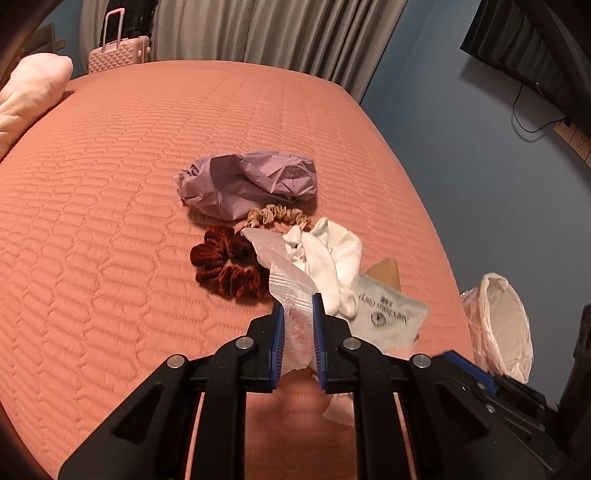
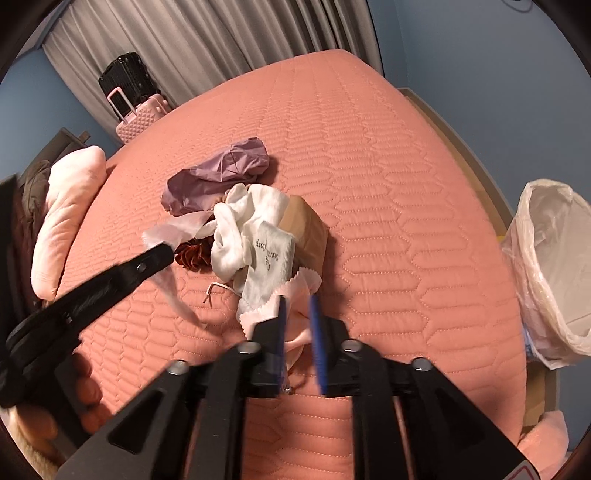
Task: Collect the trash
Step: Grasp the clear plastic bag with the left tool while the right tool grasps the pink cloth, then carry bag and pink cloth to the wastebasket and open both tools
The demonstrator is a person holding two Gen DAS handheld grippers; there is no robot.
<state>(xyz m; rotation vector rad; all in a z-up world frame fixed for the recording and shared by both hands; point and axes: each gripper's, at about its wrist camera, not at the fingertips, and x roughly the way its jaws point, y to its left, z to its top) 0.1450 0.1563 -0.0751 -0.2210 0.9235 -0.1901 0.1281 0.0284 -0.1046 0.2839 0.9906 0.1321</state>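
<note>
Salmon-pink quilted fabric covers the bed (image 1: 147, 155) that fills the left wrist view. The left gripper (image 1: 298, 306) has its 2 blue-padded fingers (image 1: 277, 332) pressed close on a white translucent wrapper (image 1: 291, 291), which stands up between them and curls back toward the pile. Behind it lie a dark red scrunchie (image 1: 225, 262), a beige scrunchie (image 1: 277, 218), a crumpled purple bag (image 1: 251, 181), a bunched white sock (image 1: 325, 254) and a pale printed pouch (image 1: 388, 310) with a tan packet (image 1: 386, 271) showing behind it. At the right, off the edge of the bed, stands a trash bin (image 1: 498, 325) lined with a pale plastic bag. A pink pillow (image 1: 29, 92) sits at the far left, and a pink suitcase (image 1: 118, 55) stands before grey curtains (image 1: 258, 33).

In the right wrist view, the right gripper (image 2: 298, 306) hangs over the near edge of the same pile. Its fingers (image 2: 316, 332) stand a little apart, and a pale pink scrap with a zigzag edge (image 2: 258, 314) lies at the left finger and runs under the gap; whether the pads press on it I cannot tell. The left gripper (image 2: 162, 251) reaches in from the left, wrapper (image 2: 177, 225) trailing from its tip. The printed pouch (image 2: 269, 254) rests against the tan packet (image 2: 306, 225), the white sock (image 2: 236, 225) beside them, the purple bag (image 2: 218, 173) behind. A thin looped string (image 2: 218, 290) lies on the bed (image 2: 388, 184). The lined trash bin (image 2: 554, 266) stands beyond the right edge of the bed.
</note>
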